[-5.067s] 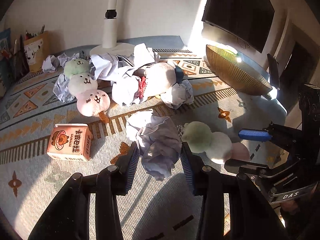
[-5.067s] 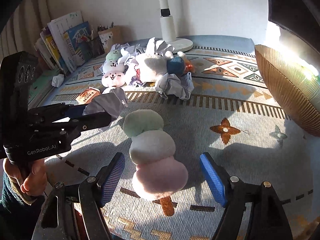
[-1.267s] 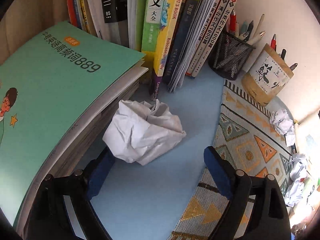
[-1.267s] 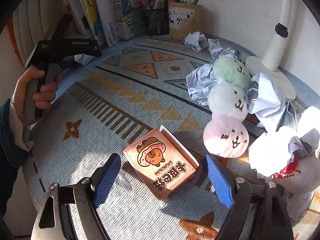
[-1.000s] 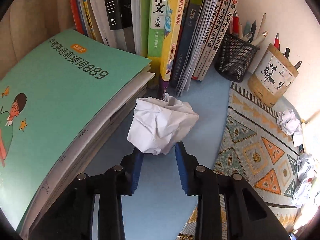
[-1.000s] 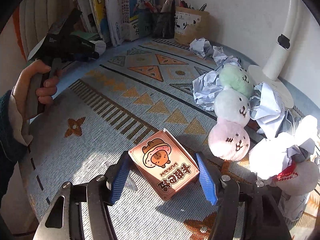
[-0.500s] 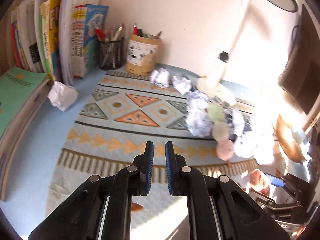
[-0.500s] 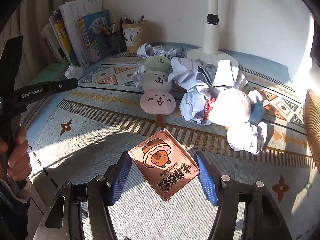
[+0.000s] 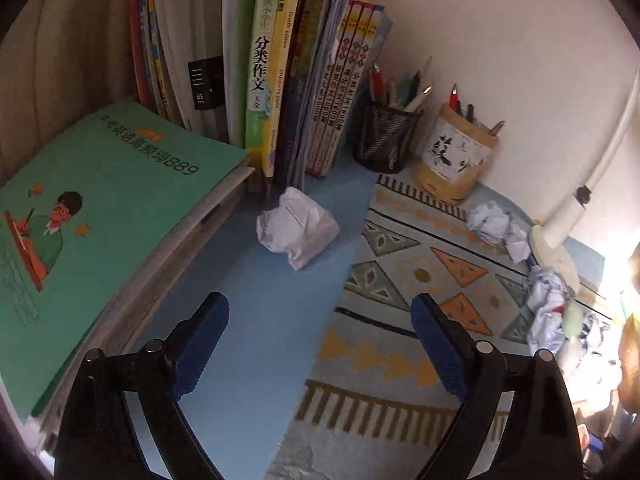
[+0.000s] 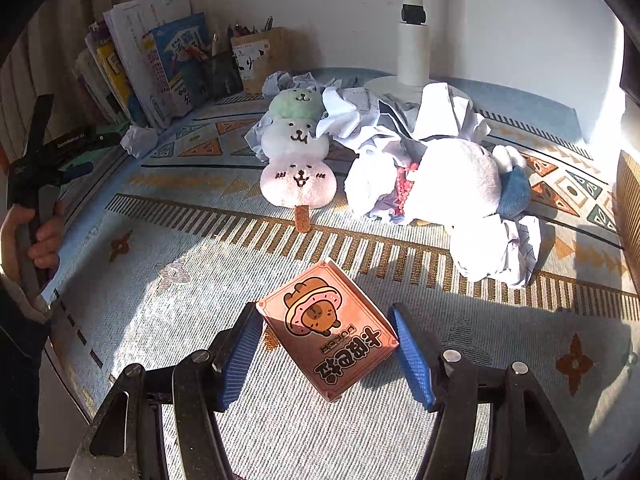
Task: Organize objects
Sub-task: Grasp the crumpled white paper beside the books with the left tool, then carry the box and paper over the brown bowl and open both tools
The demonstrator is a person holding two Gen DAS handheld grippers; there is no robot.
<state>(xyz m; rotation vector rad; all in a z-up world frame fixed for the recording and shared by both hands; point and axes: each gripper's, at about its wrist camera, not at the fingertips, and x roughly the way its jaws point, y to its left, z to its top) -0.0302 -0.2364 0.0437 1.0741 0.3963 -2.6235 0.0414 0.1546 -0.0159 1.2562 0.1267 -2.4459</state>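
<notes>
A crumpled paper ball [image 9: 298, 228] lies on the blue desk top in front of the upright books [image 9: 264, 80]. My left gripper [image 9: 320, 320] sits short of it, its jaws opening, with nothing between them. The right wrist view shows the same ball [image 10: 139, 140] and the left gripper [image 10: 60, 148], held by a hand [image 10: 36, 236]. My right gripper [image 10: 326, 332] is shut on a pink cartoon box [image 10: 332, 320], held tilted above the patterned mat [image 10: 180, 280]. A three-ball plush skewer [image 10: 298, 152] lies further back.
A stack topped by a green workbook [image 9: 100, 200] lies left of the ball. Two pen holders [image 9: 456, 160] stand by the wall. A white plush [image 10: 460, 176] lies among crumpled papers [image 10: 380, 120] by the lamp base [image 10: 412, 80]. A woven bowl [image 10: 628, 200] is at the right edge.
Half a second ago the left gripper was shut and empty, facing the mat; now it is open and faces the paper ball by the books. The right gripper still holds the pink box.
</notes>
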